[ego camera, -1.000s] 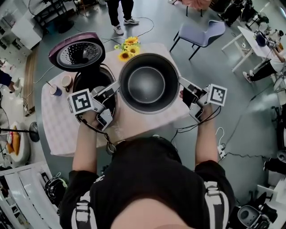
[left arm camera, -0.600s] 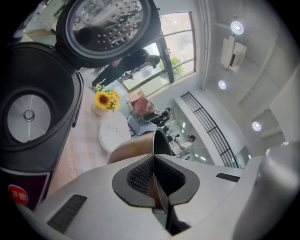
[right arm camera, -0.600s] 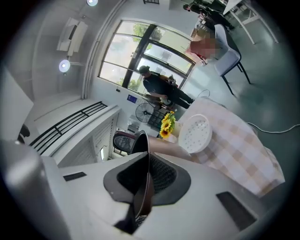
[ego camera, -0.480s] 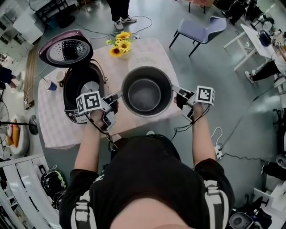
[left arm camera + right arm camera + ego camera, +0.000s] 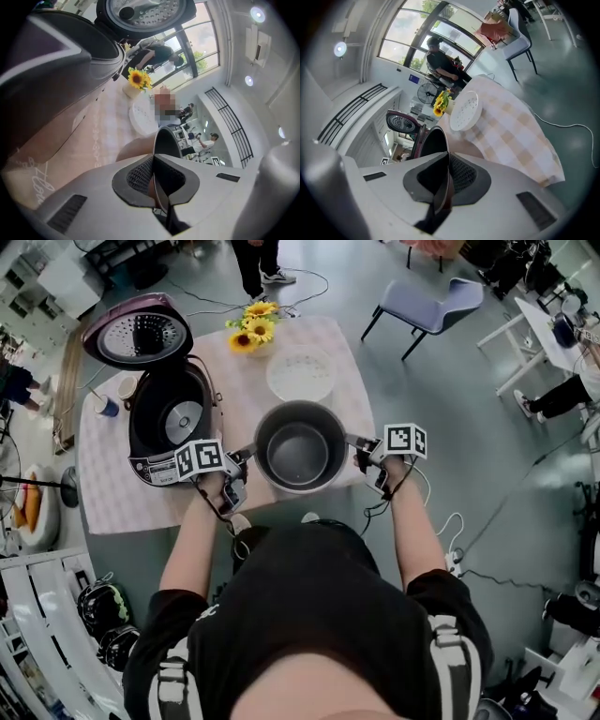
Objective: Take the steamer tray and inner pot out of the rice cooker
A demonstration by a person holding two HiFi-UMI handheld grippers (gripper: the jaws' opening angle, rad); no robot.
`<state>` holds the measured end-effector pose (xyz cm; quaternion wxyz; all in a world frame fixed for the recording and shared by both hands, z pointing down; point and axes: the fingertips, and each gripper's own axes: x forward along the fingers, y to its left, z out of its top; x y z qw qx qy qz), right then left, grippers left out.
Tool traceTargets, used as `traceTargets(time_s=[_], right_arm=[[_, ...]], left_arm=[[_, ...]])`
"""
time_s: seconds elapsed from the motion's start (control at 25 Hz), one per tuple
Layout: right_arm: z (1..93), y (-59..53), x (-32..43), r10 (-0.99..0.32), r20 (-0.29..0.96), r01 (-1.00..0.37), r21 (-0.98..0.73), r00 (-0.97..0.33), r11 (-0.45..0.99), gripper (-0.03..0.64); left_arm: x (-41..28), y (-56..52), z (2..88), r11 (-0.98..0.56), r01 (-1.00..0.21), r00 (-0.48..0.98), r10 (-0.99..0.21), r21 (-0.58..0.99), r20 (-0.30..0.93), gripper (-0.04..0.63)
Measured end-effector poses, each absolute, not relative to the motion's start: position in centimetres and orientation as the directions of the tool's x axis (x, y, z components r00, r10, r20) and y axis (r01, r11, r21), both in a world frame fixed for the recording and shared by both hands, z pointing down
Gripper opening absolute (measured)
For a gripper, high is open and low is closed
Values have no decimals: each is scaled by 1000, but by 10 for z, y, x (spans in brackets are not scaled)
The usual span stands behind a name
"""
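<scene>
Now that the inner pot point(image 5: 300, 446) has come down from up high to the near edge of the surface point(image 5: 122, 493), just right of the emptied rice cooker point(image 5: 173, 418), with the steamer tray point(image 5: 300, 374) already lying beyond it, the task looks nearly finished. Both the left hand-held gripper point(image 5: 249, 455) and the right hand-held gripper point(image 5: 356, 443) pinch its rim. Whether its base touches down yet, I cannot tell.

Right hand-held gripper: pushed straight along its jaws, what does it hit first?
The dark round metal inner pot: the right hand-held gripper is clamped on its rim, pointing across the bowl. Beyond it, probably the left hand-held gripper on the opposite rim; depth is unclear.
</scene>
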<state>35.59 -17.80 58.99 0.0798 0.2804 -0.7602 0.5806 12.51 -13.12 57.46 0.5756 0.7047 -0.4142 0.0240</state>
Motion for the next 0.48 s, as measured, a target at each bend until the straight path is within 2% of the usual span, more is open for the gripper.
traceTargets(time_s=[0.24,0.36,0.48], right_arm=[[610,-177,352,-308,455,-511,-850,-836,130,11],[607,-178,346,-303,459,-516,-845,-835,143,11],[607,-177,346,-314,462,-524,-839,-829,149,11]], left_arm=[[120,-128,598,55,-628,620,-568,777,541,6],[115,-130,603,47,-671,590,-571,740,571,6],[115,-129,603,35,-664,596,-578,747,557,6]])
